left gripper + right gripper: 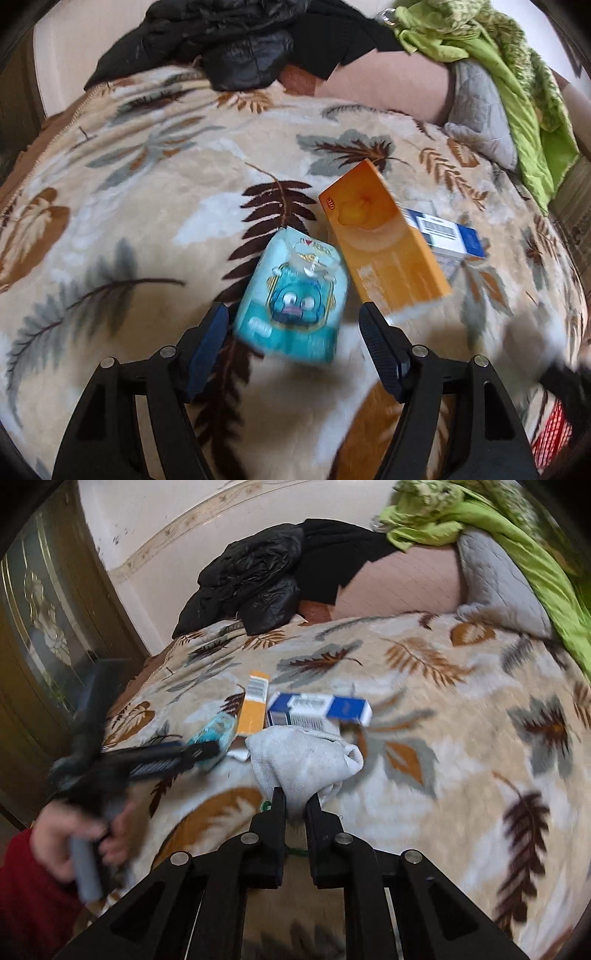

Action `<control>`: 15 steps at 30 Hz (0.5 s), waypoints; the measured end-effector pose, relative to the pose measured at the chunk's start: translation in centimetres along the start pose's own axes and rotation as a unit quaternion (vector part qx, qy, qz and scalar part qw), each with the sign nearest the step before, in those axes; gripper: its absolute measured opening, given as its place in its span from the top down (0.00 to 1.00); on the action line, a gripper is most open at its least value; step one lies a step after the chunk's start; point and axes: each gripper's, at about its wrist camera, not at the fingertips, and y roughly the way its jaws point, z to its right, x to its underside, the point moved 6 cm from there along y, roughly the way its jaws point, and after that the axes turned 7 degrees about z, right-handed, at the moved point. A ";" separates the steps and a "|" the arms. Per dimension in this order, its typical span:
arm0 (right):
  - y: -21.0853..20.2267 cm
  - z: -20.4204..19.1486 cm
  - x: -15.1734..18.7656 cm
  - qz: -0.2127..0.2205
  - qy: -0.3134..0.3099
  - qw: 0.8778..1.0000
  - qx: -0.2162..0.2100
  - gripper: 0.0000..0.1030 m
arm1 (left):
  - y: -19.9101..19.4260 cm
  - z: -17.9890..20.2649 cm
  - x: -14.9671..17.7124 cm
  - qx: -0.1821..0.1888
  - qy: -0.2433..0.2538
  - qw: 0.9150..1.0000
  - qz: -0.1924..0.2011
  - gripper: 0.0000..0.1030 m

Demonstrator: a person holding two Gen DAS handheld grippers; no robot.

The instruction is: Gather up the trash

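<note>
A bed (155, 206) under a leaf-patterned blanket (461, 746) carried everything. On the blanket lay a teal packet (291, 299), an orange box (384, 236) just beside it and a blue-and-white box (447, 236) partly behind the orange one. A grey cloth (303, 764) lay near the boxes. At the far edge were a black jacket (236, 44), a grey pillow (498, 587) and green bedding (517, 85).
</note>
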 end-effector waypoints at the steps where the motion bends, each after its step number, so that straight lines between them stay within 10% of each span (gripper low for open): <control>1: -0.2 0.0 0.4 -0.002 0.004 1.000 -0.001 0.90 | 0.6 0.0 0.0 -0.003 0.000 1.000 -0.002 0.31; 7: -1.3 -0.4 2.1 0.004 0.005 1.000 -0.001 0.90 | -0.3 -0.2 0.7 -0.038 0.010 0.999 0.032 0.55; 15: -2.4 -0.6 2.6 0.020 0.002 1.000 0.007 0.90 | -6.8 1.5 5.2 -0.003 -0.008 0.998 0.058 0.61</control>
